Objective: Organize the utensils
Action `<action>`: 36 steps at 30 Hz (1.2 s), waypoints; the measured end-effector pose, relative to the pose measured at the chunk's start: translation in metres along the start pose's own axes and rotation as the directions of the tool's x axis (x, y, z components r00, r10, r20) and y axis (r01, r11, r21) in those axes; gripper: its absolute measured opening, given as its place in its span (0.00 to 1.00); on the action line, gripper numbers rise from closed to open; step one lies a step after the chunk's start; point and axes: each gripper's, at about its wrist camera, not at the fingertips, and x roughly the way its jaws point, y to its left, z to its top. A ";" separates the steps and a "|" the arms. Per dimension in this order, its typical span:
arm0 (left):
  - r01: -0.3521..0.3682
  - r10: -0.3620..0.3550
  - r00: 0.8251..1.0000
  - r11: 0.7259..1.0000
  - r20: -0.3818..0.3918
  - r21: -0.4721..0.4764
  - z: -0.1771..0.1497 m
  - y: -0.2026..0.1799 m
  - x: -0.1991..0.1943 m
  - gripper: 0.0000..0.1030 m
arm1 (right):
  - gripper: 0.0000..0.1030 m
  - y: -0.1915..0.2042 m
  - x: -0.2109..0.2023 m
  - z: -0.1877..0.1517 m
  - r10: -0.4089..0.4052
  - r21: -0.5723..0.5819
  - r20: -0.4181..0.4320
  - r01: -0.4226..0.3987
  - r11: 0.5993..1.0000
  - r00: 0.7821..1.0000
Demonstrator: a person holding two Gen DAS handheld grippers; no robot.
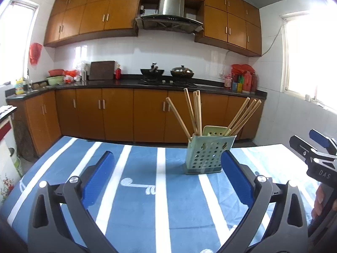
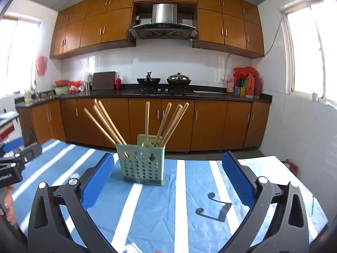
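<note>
A pale green perforated utensil holder [image 1: 207,155] stands upright on the blue and white striped tablecloth [image 1: 143,210]. Several wooden chopsticks [image 1: 192,113] lean out of it. My left gripper [image 1: 167,168] is open and empty, with the holder just ahead of its right finger. In the right wrist view the holder [image 2: 143,164] with its chopsticks [image 2: 147,122] stands ahead between the open, empty fingers of my right gripper [image 2: 168,168], closer to the left one. The right gripper also shows at the right edge of the left wrist view [image 1: 316,149].
The table ends just behind the holder. Beyond it runs a kitchen counter [image 1: 134,83] with a wok [image 1: 152,71], a lidded pan [image 1: 182,71], bottles [image 1: 244,82] and bowls [image 1: 55,78]. A black note-shaped print [image 2: 214,208] marks the cloth.
</note>
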 end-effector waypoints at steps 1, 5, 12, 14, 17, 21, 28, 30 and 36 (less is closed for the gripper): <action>-0.009 0.009 1.000 1.000 0.007 0.006 -0.004 -0.001 -0.004 0.96 | 0.98 0.004 -0.003 -0.006 -0.010 -0.009 0.003 0.010 1.000 1.000; -0.054 0.053 0.998 0.997 0.029 0.057 -0.023 -0.008 -0.018 0.96 | 0.98 0.012 -0.014 -0.025 -0.018 -0.011 0.018 0.018 1.000 1.000; -0.063 0.064 0.998 0.996 -0.010 0.064 -0.055 -0.014 -0.027 0.96 | 0.98 0.017 -0.024 -0.053 -0.006 0.007 -0.026 0.007 1.000 1.000; -0.070 0.070 0.997 0.997 -0.015 0.044 -0.061 -0.011 -0.030 0.96 | 0.98 0.018 -0.028 -0.060 -0.001 0.006 -0.034 0.002 1.000 0.999; -0.075 0.075 0.997 0.997 -0.027 0.011 -0.068 -0.008 -0.034 0.96 | 0.98 0.018 -0.033 -0.069 0.006 0.013 -0.044 -0.006 1.000 0.999; -0.085 0.085 0.996 0.996 -0.025 0.006 -0.075 -0.007 -0.042 0.96 | 0.98 0.018 -0.036 -0.080 0.020 0.031 -0.058 -0.018 0.999 0.998; -0.090 0.090 0.996 0.996 -0.028 0.020 -0.082 -0.009 -0.049 0.96 | 0.98 0.021 -0.043 -0.093 0.020 0.030 -0.079 -0.018 0.999 0.997; -0.090 0.091 0.995 0.996 -0.037 0.013 -0.084 -0.009 -0.049 0.96 | 0.98 0.020 -0.044 -0.094 0.021 0.033 -0.080 -0.018 0.999 0.997; -0.088 0.088 0.995 0.996 -0.053 0.007 -0.086 -0.010 -0.048 0.96 | 0.98 0.019 -0.045 -0.094 0.026 0.039 -0.091 -0.022 0.999 0.996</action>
